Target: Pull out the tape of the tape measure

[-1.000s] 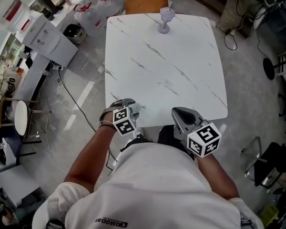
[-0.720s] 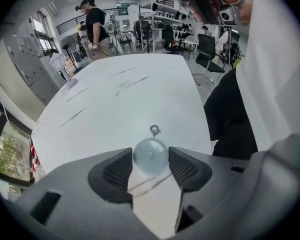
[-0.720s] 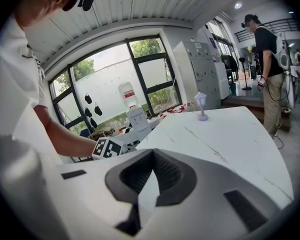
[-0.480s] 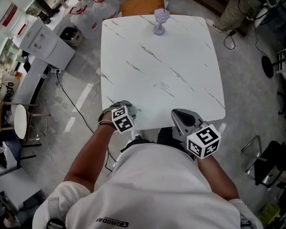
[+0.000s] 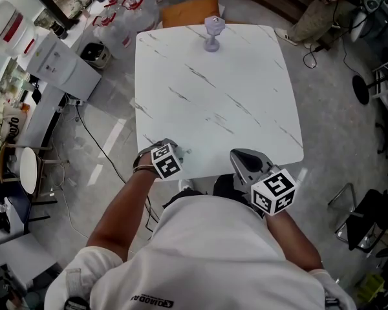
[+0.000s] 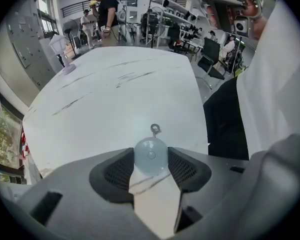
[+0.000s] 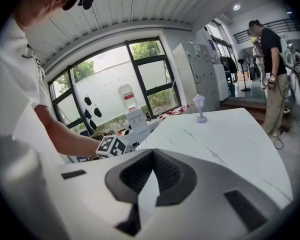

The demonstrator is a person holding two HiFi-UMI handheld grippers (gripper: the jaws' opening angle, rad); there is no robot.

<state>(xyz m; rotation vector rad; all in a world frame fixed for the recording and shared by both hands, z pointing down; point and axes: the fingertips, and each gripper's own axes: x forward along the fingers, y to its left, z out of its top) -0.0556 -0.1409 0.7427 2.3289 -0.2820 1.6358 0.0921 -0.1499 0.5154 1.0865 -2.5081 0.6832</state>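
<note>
**A:** Where's the tape measure [image 6: 151, 156]?

**B:** Low centre of the left gripper view. It's a round, pale blue case, clamped between the pads of the left gripper [image 6: 151, 151], with its metal ring [image 6: 154, 129] showing just above it.

**A:** And the other one?

**B:** The right gripper [image 7: 151, 171] has its jaws together with nothing in them. It's at the near edge of the white table [image 5: 213, 95], lower right in the head view.

**A:** Anything else?

**B:** A small purple goblet [image 5: 212, 32] on the table's far edge, at the top of the frame.

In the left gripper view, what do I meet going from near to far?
Round pale blue tape measure → its small metal ring → purple ornament → standing person in black.
</note>
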